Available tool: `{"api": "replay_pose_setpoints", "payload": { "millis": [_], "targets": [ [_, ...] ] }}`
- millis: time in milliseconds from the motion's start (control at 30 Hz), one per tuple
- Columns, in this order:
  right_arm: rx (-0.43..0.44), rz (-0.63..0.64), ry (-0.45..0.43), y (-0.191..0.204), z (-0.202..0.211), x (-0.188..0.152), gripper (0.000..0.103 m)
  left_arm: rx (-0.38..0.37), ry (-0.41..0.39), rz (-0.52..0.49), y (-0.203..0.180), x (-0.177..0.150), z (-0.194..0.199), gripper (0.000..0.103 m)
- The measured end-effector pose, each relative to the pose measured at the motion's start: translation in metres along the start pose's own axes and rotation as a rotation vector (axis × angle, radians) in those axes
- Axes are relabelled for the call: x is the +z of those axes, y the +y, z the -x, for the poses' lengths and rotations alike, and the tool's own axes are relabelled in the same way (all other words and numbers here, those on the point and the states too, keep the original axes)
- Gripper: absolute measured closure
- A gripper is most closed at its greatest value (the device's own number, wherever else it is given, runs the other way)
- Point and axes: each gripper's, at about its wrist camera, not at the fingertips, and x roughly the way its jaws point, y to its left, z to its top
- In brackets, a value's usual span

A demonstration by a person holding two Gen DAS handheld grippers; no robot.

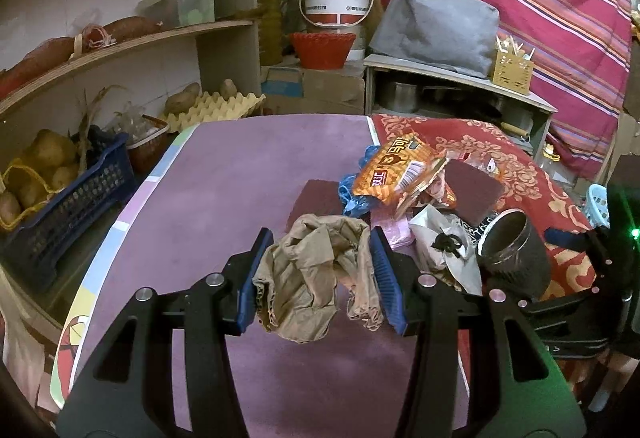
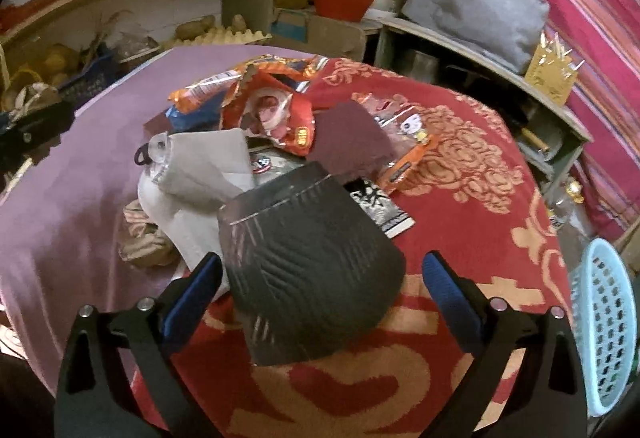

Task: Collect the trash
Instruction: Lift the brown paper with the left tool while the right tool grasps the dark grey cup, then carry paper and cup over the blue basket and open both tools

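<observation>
In the left wrist view my left gripper [image 1: 320, 270] is shut on a crumpled brown paper bag [image 1: 308, 278], held just above the purple tablecloth [image 1: 224, 178]. To its right lies a trash pile: an orange snack wrapper [image 1: 394, 170], blue plastic [image 1: 352, 194], white paper [image 1: 440, 238] and a black ribbed paper cup [image 1: 514, 254]. In the right wrist view my right gripper [image 2: 320, 258] stands open around that black cup [image 2: 312, 270], which lies tilted on the red patterned cloth [image 2: 480, 198]. The left pad [image 2: 200, 290] is at the cup's side. The right pad [image 2: 448, 290] stands apart from it.
A light blue plastic basket [image 2: 604, 334] stands off the table's right edge. Shelves on the left hold a blue crate of potatoes [image 1: 72, 206] and an egg tray [image 1: 216, 110]. Behind the table are a red bowl [image 1: 322, 48], a white bucket [image 1: 336, 2] and a low shelf [image 1: 460, 74].
</observation>
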Motion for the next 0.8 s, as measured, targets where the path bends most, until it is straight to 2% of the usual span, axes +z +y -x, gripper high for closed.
{"api": "replay_pose_setpoints", "payload": {
  "millis": [100,300,567,800],
  "targets": [
    [0.048,-0.029,-0.011,-0.006,0.002,0.001,0.018,0.006,0.0,-0.005,-0.002,0.0,0.0,0.055],
    [0.054,-0.052,-0.08,-0.015,0.028,0.0,0.018,0.009,-0.01,-0.016,-0.013,0.001,0.004,0.055],
    [0.006,-0.13,-0.177,-0.055,0.087,-0.017,0.018,-0.025,-0.061,-0.052,-0.049,0.004,0.026,0.055],
    [-0.093,-0.23,-0.256,-0.116,0.141,-0.042,0.018,-0.098,-0.107,-0.094,-0.098,0.014,0.039,0.055]
  ]
}}
